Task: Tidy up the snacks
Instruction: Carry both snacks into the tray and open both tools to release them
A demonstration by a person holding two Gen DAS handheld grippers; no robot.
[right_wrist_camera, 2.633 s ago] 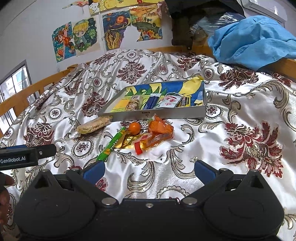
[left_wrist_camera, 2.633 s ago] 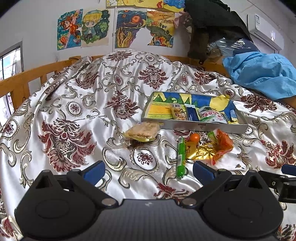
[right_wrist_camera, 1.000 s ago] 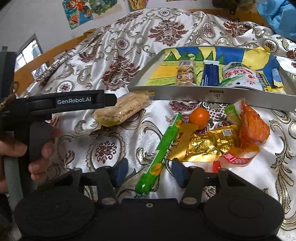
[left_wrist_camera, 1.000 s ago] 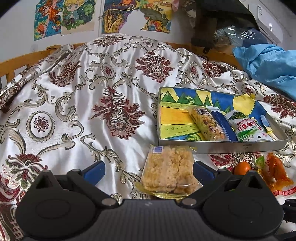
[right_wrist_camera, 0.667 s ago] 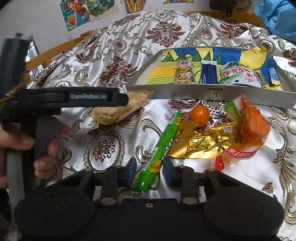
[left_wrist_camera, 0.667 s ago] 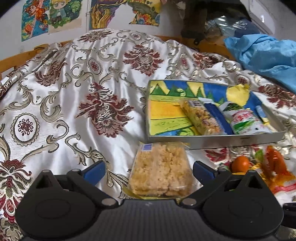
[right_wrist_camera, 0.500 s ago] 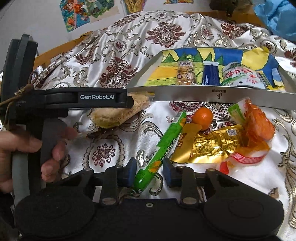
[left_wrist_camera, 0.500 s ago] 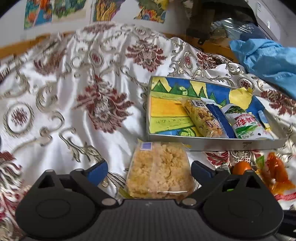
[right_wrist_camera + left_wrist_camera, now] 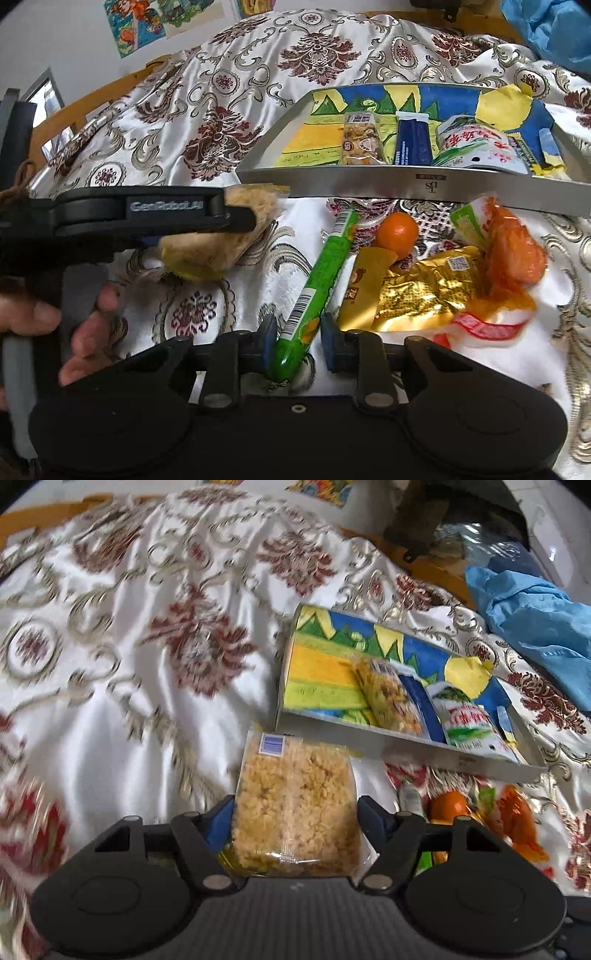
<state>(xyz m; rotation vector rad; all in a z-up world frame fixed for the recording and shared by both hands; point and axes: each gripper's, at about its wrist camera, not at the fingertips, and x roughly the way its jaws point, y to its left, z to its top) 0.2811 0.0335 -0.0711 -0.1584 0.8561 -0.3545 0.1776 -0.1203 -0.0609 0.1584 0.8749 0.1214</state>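
Note:
A clear pack of rice crackers (image 9: pixel 295 805) lies on the satin bedspread just in front of the steel tray (image 9: pixel 406 746). My left gripper (image 9: pixel 295 816) has it between its jaws, which are closing, and both blue pads touch the pack's sides. From the right wrist the same pack (image 9: pixel 207 251) shows under the left gripper's finger (image 9: pixel 236 218). My right gripper (image 9: pixel 297 341) is closing on the near end of a green snack stick (image 9: pixel 325 273), pads against it. The tray (image 9: pixel 369 181) holds a nut bar, a blue pack and a white-and-green pack.
Right of the green stick lie a small orange (image 9: pixel 397 230), a gold packet (image 9: pixel 417 291) and an orange packet (image 9: pixel 513 251). A person's hand (image 9: pixel 85 332) holds the left gripper's handle. Blue cloth (image 9: pixel 535 620) lies at the far right; a wooden rail (image 9: pixel 92 99) borders the bed.
The left jaws have come in from wide open onto the rice cracker pack, and that view has tilted. The right jaws have narrowed around the green stick.

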